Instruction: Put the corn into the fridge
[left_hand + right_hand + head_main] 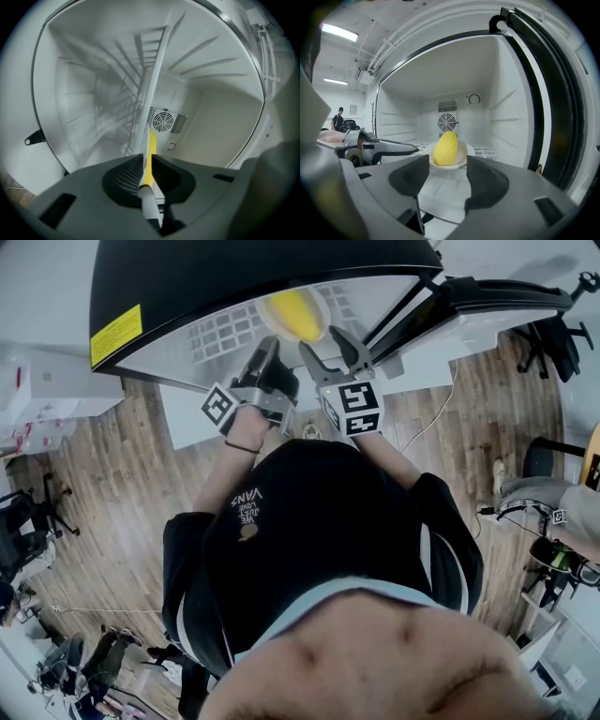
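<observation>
The yellow corn [445,148] lies on a small white plate [465,157] just inside the open fridge [253,273], above its white wire shelf [487,151]. My left gripper [147,185] is shut on the plate's rim; in its own view the plate [154,79] shows edge-on with a strip of the corn [150,159] beside it. In the head view the corn [293,315] sits just ahead of the left gripper [270,348]. My right gripper [447,176] is open, a little short of the plate, nothing between its fingers. It is beside the left gripper in the head view [325,345].
The fridge door [497,298] stands open to the right. A fan grille [447,123] is on the fridge's back wall. Office chairs [553,338] and a seated person [553,512] are on the wood floor at right. A white cabinet [56,390] stands left.
</observation>
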{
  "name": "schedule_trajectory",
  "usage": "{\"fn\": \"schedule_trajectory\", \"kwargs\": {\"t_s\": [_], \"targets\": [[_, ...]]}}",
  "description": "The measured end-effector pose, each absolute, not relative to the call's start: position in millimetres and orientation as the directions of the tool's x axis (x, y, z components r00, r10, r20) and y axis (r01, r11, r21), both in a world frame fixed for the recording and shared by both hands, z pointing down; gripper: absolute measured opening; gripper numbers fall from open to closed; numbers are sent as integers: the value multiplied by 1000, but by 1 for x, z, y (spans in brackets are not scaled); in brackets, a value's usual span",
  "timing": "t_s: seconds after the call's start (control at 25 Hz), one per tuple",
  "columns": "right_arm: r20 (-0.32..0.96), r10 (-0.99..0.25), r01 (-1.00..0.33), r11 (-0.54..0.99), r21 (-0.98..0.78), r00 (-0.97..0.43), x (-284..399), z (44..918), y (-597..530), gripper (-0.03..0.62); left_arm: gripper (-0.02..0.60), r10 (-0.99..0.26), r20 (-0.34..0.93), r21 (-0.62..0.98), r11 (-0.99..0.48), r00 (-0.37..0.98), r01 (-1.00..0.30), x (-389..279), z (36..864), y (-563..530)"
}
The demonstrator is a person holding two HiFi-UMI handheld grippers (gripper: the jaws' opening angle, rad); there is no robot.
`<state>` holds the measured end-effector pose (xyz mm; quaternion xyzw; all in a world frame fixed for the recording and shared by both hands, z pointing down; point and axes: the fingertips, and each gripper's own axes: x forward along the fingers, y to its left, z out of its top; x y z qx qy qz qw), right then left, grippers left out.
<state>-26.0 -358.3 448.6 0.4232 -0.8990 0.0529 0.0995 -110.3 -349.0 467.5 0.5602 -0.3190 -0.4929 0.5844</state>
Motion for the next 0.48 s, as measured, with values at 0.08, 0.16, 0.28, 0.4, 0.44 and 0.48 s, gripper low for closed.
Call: {"fn": "schedule_trajectory", "kwargs": {"t_s": [0.08, 0.16, 0.28, 0.4, 0.44, 0.48], "targets": [[224, -749, -770, 638, -9, -623, -27, 449, -361, 253, 38, -935, -179, 969, -114, 307, 219, -112, 469, -349], [222, -749, -769, 639, -8, -625, -28, 450, -362, 253, 38, -936, -179, 969, -115, 303, 219, -113, 470, -349], [222, -747, -767, 642, -8, -627, -31, 450, -364, 253, 38, -938, -180, 968, -115, 296, 222, -115, 469, -348], [223, -746, -766, 643, -5, -628, -33, 448, -368, 253, 38, -941, -178, 969, -116, 289, 220, -118, 469, -347], [223, -745, -765, 644, -4, -629, -33, 448, -370, 253, 38, -941, -177, 969, -116, 287, 219, -119, 469, -346], [222, -744, -763, 646, -4, -631, -34, 447, -371, 253, 38, -942, -177, 969, -116, 285, 220, -119, 469, -346]]}}
